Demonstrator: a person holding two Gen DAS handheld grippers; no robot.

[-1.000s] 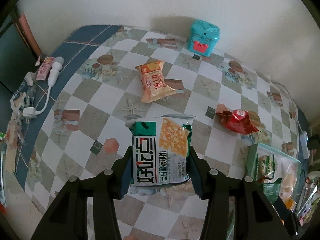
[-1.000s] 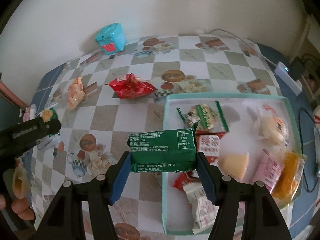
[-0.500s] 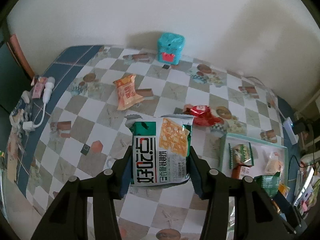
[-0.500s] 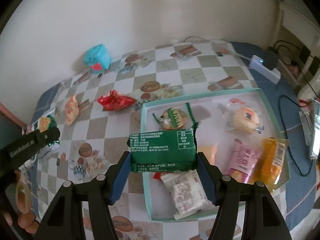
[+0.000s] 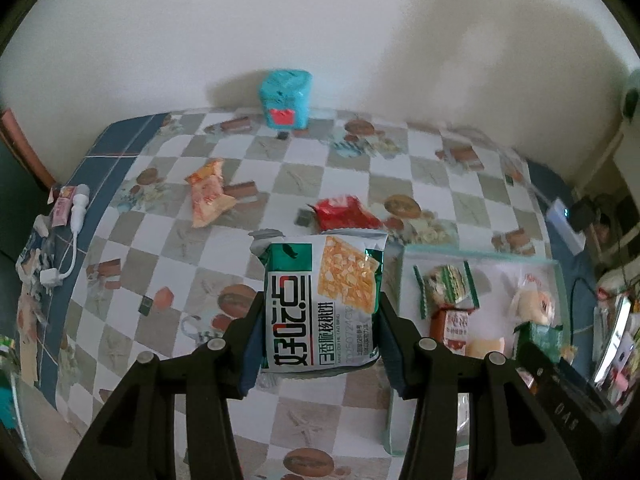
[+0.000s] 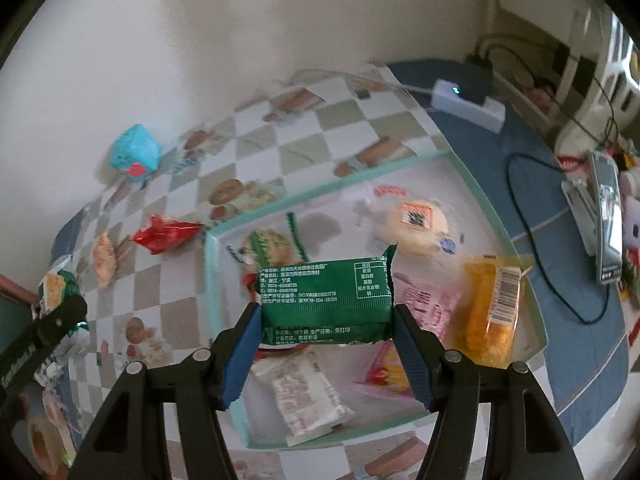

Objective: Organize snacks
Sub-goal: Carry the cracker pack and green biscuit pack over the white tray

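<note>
The green snack pack [image 6: 326, 300] is clamped between the blue pads of the right gripper [image 6: 326, 322] and hangs over the middle of the tray [image 6: 211, 280], above the snacks already lying there. A second ago it was over the tray's left rim with the table filling half the view; now the tray fills the frame, so this pack looks ready to be let go inside.

The left gripper [image 5: 318, 322] is closed on the walnut-biscuit pack [image 5: 322, 300], held upright above the table [image 5: 120, 240] just left of the tray's left edge. Over the last second that view has swung from the table's left side toward the tray, which suggests this pack is next in line.

Counted: 2 packs in the grippers. In the tray about 7 wrapped snacks show, including a round bun [image 6: 416, 224], an orange packet [image 6: 494, 312], a pink packet [image 6: 424, 304], a white packet [image 6: 306, 394] and a green-striped one [image 6: 272, 246]; those under the held pack are partly hidden. On the table 2 snacks remain loose: a red bag [image 5: 346, 214] near the tray's far left corner and an orange bag [image 5: 206, 194] further left. 1 teal box [image 5: 285, 99] stands at the far edge by the wall.
</note>
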